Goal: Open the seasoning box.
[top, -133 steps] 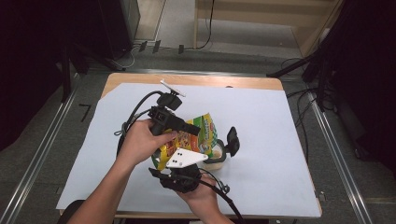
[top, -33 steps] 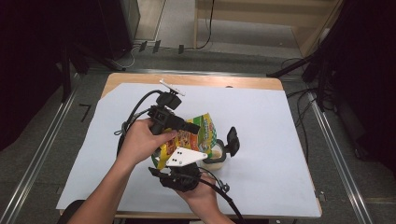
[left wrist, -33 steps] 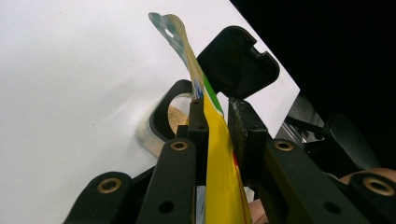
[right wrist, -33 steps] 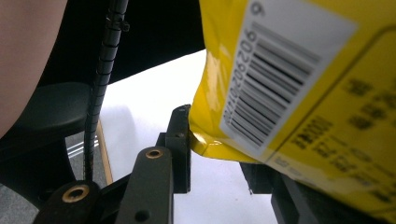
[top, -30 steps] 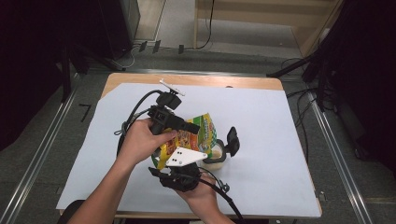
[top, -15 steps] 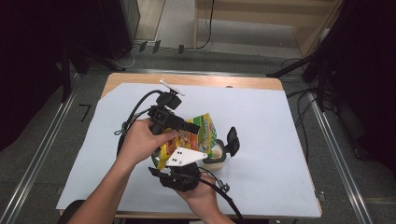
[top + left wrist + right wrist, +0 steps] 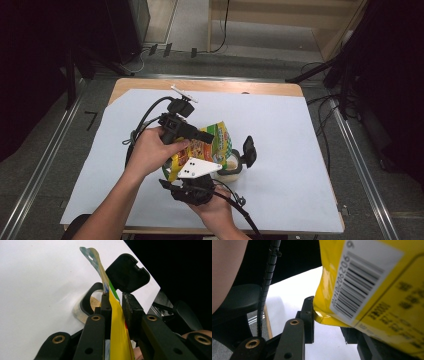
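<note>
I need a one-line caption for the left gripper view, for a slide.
Left gripper pinches a yellow snack pouch edge-on above a cup of pale powder on the white table cover.

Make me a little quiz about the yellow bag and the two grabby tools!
1. True or false: the left gripper is shut on the yellow bag.
2. What sits on the white sheet under the bag? A) bowl of crumbs B) book C) shoe
3. Fill in: the bag's back, in the right gripper view, shows a black-and-white ____.

Key: 1 true; 2 A, the bowl; 3 barcode.
</note>
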The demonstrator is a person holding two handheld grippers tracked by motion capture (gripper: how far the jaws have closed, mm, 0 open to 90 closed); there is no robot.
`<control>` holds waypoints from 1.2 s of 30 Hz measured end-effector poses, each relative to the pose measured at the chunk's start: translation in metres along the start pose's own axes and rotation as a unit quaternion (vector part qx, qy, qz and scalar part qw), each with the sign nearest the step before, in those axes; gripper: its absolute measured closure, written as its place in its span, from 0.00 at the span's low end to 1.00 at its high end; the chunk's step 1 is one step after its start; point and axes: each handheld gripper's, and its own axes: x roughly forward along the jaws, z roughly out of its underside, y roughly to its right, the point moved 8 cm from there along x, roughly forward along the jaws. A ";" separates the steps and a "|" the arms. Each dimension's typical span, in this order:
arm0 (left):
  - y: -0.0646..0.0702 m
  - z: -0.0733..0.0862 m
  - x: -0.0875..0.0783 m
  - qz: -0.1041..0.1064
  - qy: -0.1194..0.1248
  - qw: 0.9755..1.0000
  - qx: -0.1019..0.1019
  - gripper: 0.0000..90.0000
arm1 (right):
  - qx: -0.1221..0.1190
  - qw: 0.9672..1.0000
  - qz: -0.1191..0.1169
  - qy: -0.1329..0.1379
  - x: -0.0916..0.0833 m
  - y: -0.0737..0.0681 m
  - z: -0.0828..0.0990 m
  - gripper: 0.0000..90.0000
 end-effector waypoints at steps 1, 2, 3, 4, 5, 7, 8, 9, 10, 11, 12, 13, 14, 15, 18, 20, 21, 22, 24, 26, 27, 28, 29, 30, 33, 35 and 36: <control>0.000 0.000 0.000 0.000 0.000 1.000 0.000 0.89 | 0.000 1.000 0.000 0.000 0.000 0.000 0.000 0.77; 0.000 0.000 0.000 0.000 0.000 1.000 0.000 0.89 | -0.001 1.000 0.000 0.000 0.000 0.000 0.000 0.77; 0.000 0.000 0.000 0.000 0.000 1.000 0.000 0.89 | 0.000 1.000 0.000 0.000 0.000 0.000 0.000 0.77; 0.000 0.000 0.000 0.000 0.000 1.000 0.000 0.89 | 0.000 1.000 0.000 0.000 0.000 0.000 0.000 0.77; 0.000 0.000 0.000 0.000 0.000 1.000 0.000 0.89 | 0.000 1.000 0.000 0.000 0.000 0.000 0.000 0.77; 0.000 0.000 0.000 0.000 0.000 1.000 0.000 0.89 | 0.000 1.000 0.000 0.000 0.000 0.000 0.000 0.77; 0.000 0.000 0.000 0.000 0.000 1.000 0.000 0.89 | 0.000 1.000 0.000 0.000 0.000 0.000 0.000 0.77; 0.000 0.000 0.000 0.000 0.000 1.000 0.000 0.89 | 0.000 1.000 0.000 0.000 0.000 0.000 0.000 0.77; 0.000 0.000 0.000 0.000 0.000 1.000 0.000 0.89 | 0.000 1.000 0.000 0.000 0.000 0.000 0.000 0.77; 0.000 0.000 0.000 0.001 0.000 1.000 0.000 0.89 | 0.000 1.000 0.000 0.000 0.000 0.000 0.000 0.77; 0.000 0.000 0.000 0.000 0.000 1.000 0.000 0.89 | -0.001 1.000 0.000 0.000 0.000 0.000 0.000 0.77; 0.000 0.000 0.000 0.000 0.000 1.000 -0.001 0.89 | -0.001 1.000 0.000 0.000 0.000 0.000 0.000 0.77; 0.000 0.000 0.000 0.000 0.000 1.000 -0.001 0.89 | 0.000 1.000 0.000 0.000 0.000 0.000 0.000 0.77; 0.000 0.000 0.001 0.000 0.001 1.000 -0.001 0.89 | 0.000 1.000 0.000 0.000 0.000 0.000 0.000 0.77; 0.000 0.000 0.001 0.001 0.001 1.000 -0.001 0.89 | 0.000 1.000 0.000 -0.001 0.000 0.000 0.000 0.77; 0.000 0.000 0.001 0.002 0.000 1.000 -0.002 0.89 | 0.001 1.000 0.000 -0.001 0.000 0.001 0.000 0.77; -0.001 0.000 0.001 0.003 -0.001 1.000 -0.002 0.89 | 0.001 1.000 0.000 -0.001 0.000 0.001 0.000 0.77; -0.001 -0.001 0.001 0.004 -0.002 1.000 -0.002 0.89 | -0.001 1.000 0.000 0.000 0.000 0.001 0.001 0.77; -0.001 -0.001 0.002 0.004 -0.002 1.000 -0.002 0.89 | 0.000 1.000 0.001 -0.001 0.000 0.001 0.001 0.77; -0.002 -0.001 0.002 0.004 -0.001 1.000 -0.002 0.89 | 0.002 1.000 0.000 -0.001 0.000 0.002 0.001 0.77; -0.002 -0.001 0.003 0.005 -0.001 1.000 -0.002 0.89 | 0.002 1.000 0.001 -0.002 0.000 0.002 0.001 0.77; -0.003 -0.001 0.003 0.004 -0.002 1.000 -0.002 0.89 | 0.002 1.000 0.001 -0.002 0.000 0.002 0.001 0.77; -0.003 -0.001 0.003 0.003 -0.003 1.000 -0.002 0.89 | 0.002 1.000 0.001 -0.002 0.000 0.002 0.001 0.77; -0.003 -0.001 0.003 0.003 -0.002 1.000 -0.002 0.89 | 0.002 1.000 0.000 -0.002 0.001 0.003 0.001 0.77; -0.004 -0.002 0.005 0.003 -0.003 1.000 0.000 0.89 | 0.003 1.000 0.001 -0.003 0.001 0.004 0.002 0.77; -0.004 -0.002 0.006 0.002 -0.004 1.000 -0.001 0.89 | 0.004 1.000 0.000 -0.004 0.001 0.004 0.002 0.77; -0.004 -0.002 0.007 0.002 -0.004 1.000 0.000 0.89 | 0.005 1.000 0.000 -0.005 0.001 0.005 0.003 0.77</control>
